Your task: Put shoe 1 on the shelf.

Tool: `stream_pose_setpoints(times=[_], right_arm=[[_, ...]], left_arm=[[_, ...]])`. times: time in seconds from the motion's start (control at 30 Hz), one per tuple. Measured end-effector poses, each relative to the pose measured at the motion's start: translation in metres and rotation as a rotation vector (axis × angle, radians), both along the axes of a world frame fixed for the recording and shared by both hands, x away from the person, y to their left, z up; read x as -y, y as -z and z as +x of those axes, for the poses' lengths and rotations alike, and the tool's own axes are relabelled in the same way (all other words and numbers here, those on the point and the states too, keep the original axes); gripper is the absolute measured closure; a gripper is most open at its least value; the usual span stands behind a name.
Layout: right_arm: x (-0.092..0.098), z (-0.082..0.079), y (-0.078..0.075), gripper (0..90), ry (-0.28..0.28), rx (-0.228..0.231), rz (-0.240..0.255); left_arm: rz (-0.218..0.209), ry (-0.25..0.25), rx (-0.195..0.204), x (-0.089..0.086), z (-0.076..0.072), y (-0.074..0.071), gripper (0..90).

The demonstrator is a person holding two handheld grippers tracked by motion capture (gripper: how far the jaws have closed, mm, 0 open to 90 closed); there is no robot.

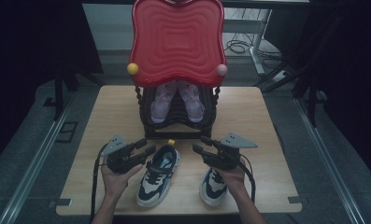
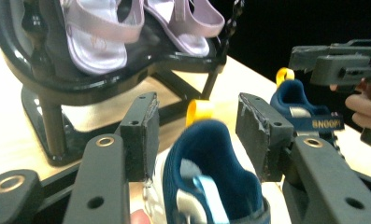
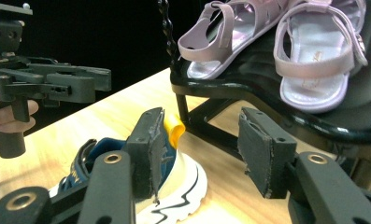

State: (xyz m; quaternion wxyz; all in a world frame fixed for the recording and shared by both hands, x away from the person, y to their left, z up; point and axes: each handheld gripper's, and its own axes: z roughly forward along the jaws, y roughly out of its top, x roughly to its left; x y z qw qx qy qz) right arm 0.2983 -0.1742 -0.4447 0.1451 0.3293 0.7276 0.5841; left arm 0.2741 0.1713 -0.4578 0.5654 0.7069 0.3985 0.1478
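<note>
Two navy and white sneakers lie on the wooden table [image 1: 248, 116]. My left gripper [image 1: 147, 145] hovers open by the heel of the left sneaker [image 1: 156, 176]. In the left gripper view that heel [image 2: 211, 172], with its yellow pull tab [image 2: 198, 111], sits between the spread jaws of my left gripper [image 2: 197, 128]; I see no pad pressing on it. My right gripper [image 1: 200, 143] is open above the right sneaker [image 1: 213, 187], which my hand partly hides. In the right gripper view my right gripper [image 3: 199, 140] has bare table between its jaws, with the left sneaker [image 3: 183, 186] behind one of them.
A black shoe rack [image 1: 178, 123] with a red wavy top [image 1: 177, 39] stands at the table's back middle. A pair of pink sandals [image 1: 176, 100] rests on its lower shelf. Bare table lies to either side of the rack and the sneakers.
</note>
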Motion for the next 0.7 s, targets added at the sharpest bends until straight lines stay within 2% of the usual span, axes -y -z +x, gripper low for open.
stream_pose_setpoints(times=[0.07, 0.2, 0.4, 0.57, 0.7], right_arm=[[0.005, -0.005, 0.002, 51.3, -0.004, -0.009, 0.005], [0.014, -0.011, 0.008, 51.7, 0.002, -0.011, -0.031], [0.032, -0.021, 0.015, 51.7, 0.019, -0.014, -0.058], [0.041, -0.020, 0.021, 51.7, 0.029, -0.032, -0.066], [0.046, -0.018, 0.021, 51.7, 0.035, -0.041, -0.054]], left_arm=[[0.007, 0.001, -0.003, -0.002, -0.004, 0.001, 49.6], [0.016, 0.008, -0.015, -0.007, -0.010, 0.003, 49.3], [0.021, 0.020, -0.038, -0.013, -0.019, 0.009, 49.2], [0.026, 0.017, -0.075, -0.022, -0.025, 0.017, 49.1], [0.023, 0.017, -0.077, -0.025, -0.027, 0.016, 48.9]])
